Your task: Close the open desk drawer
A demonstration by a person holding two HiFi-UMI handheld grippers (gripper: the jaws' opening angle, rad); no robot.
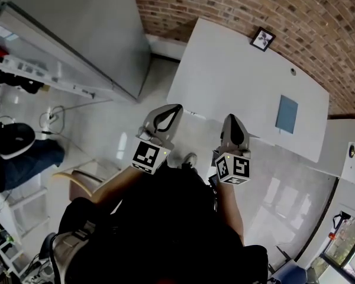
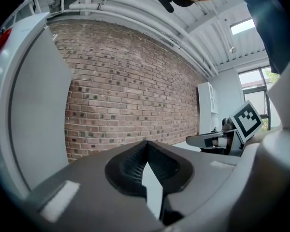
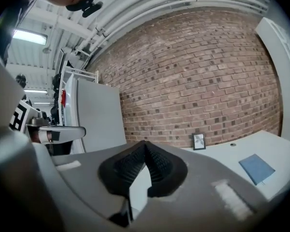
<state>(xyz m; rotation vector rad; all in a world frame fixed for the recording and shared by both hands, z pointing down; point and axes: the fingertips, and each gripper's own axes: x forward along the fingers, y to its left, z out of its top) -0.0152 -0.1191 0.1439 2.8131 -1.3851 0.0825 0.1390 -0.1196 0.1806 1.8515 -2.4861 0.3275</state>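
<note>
No readable text, labels or numbers anywhere.

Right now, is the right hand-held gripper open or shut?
Shut: the right hand-held gripper has its tips touching, nothing between them.

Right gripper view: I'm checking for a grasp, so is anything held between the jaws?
No, the right gripper has its jaws shut tip to tip, nothing between them; only the brick wall shows beyond.
</note>
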